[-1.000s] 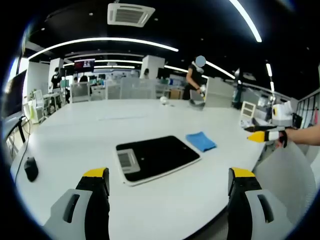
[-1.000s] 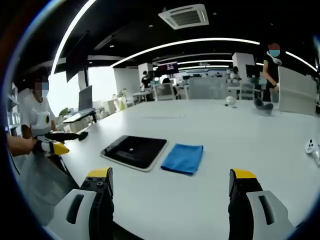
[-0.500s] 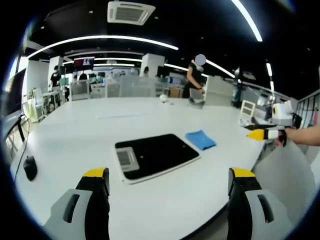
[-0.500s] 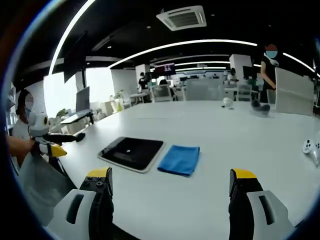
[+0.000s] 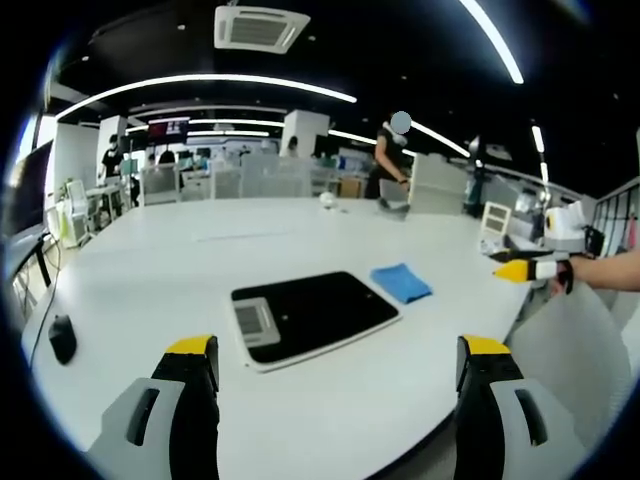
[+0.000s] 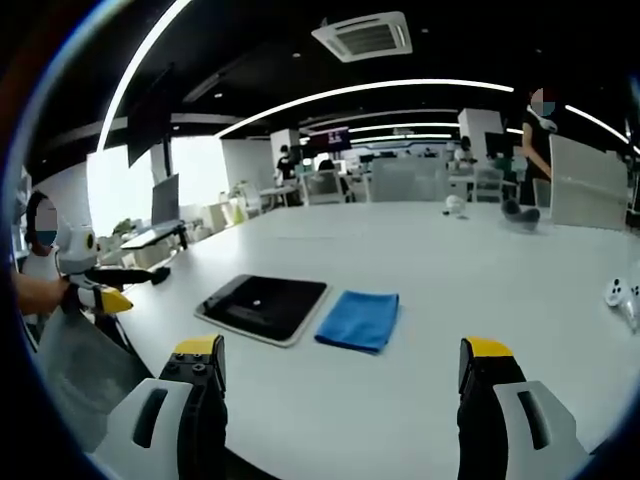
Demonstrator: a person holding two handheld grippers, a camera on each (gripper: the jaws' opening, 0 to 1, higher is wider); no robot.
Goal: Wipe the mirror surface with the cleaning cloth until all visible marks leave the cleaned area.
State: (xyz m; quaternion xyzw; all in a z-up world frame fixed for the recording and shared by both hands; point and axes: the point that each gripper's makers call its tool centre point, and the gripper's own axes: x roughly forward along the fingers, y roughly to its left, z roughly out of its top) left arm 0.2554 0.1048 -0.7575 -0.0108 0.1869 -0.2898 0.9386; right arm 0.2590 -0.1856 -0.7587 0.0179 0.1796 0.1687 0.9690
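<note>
Both tools, left [image 5: 335, 385] and right [image 6: 340, 385], hover level with jaws apart over the white surface [image 5: 150, 270]; one mirror [image 6: 264, 304], one blue cloth [image 6: 359, 319] beside it.

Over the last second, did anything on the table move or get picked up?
Nothing on the table moved. The blue cloth lies flat beside the mirror, both untouched. The left gripper and right gripper stay open and empty, short of both. Only the right gripper view shifted slightly.

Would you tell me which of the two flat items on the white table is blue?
The folded cleaning cloth; the mirror beside it looks dark with a pale rim.
</note>
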